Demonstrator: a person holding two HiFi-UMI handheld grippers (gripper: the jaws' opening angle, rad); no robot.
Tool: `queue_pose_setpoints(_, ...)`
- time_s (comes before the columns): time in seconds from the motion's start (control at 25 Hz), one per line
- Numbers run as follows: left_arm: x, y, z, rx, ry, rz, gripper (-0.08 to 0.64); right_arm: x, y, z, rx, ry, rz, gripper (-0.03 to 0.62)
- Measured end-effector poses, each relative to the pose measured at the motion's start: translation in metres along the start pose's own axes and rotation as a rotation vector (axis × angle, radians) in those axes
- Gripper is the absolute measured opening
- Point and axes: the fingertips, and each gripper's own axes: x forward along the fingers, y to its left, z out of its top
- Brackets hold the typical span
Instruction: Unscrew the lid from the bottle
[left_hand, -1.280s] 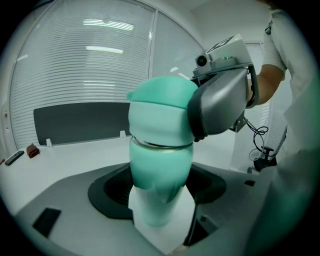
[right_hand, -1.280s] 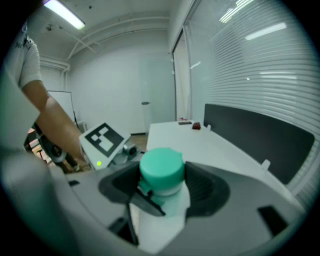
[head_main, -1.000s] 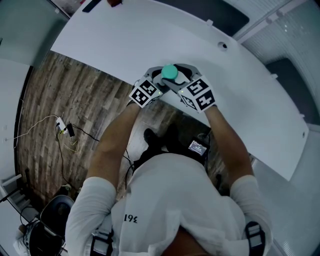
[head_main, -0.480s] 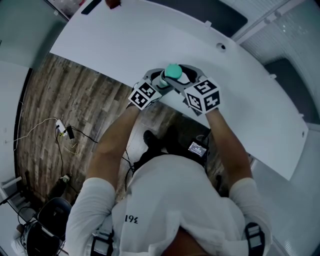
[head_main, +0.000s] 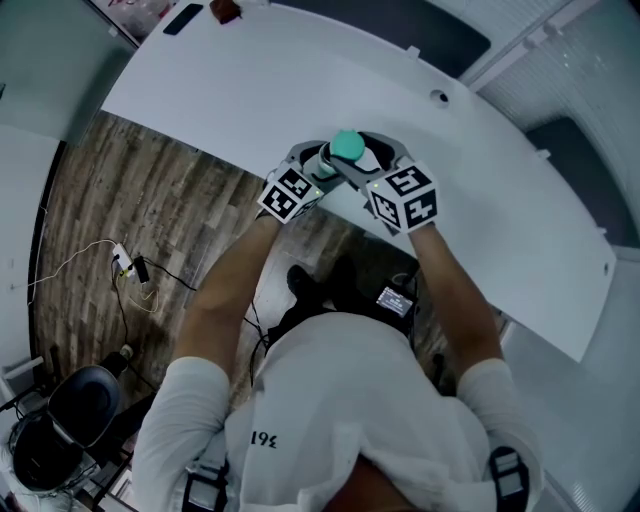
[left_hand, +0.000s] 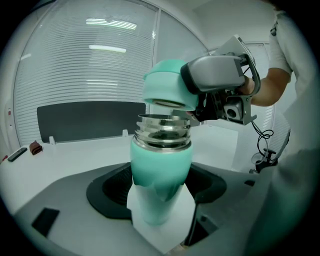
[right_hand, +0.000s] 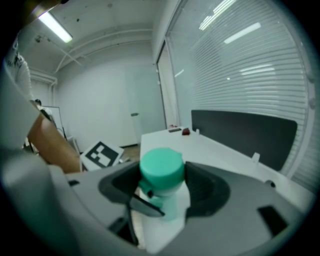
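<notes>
- The left gripper (left_hand: 160, 188) has its jaws pressed against the body of the bottle (left_hand: 161, 172) and holds it upright.
- The bottle body is mint green and smooth, fading to a paler, almost white tone near the bottom.
- Its neck (left_hand: 163, 131) is bare shiny steel with screw threads, and the mouth is open.
- The right gripper (right_hand: 162, 185) pinches the lid (right_hand: 161, 168) between its two dark jaws.
- The lid is a plain, round, mint-green cap with a flat top.
- In the left gripper view the lid sits just above the neck, tilted slightly, with a narrow gap showing under it, so it is off the threads.
- In the head view both grippers meet in front of the person, with the bottle over the near edge of a long white table (head_main: 250, 90).
</notes>
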Motion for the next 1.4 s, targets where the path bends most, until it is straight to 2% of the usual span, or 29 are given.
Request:
queue_pose_setpoints(0.8, -0.026, -0.003, 0.012, -0.002, -0.019, 0.065, 0.330, -0.012, 0.001, -0.002, 0.002, -0.014, -0.024, 0.295)
queue_pose_setpoints(1.12, -0.046, -0.010, 0.013, -0.042, -0.040, 0.063, 0.327, -0.020, -0.003, -0.007, 0.002, -0.015, -0.033, 0.295)
queue_pose_setpoints(1.2, -0.054, -0.010, 0.014, -0.063, -0.046, 0.063, 0.301, -0.022, -0.004, -0.007, 0.003, -0.013, -0.036, 0.295)
queue_pose_setpoints(1.4, -0.066, -0.010, 0.017, -0.097, -0.068, 0.079, 0.096, -0.024, -0.006, -0.009, 0.002, -0.011, -0.043, 0.295)
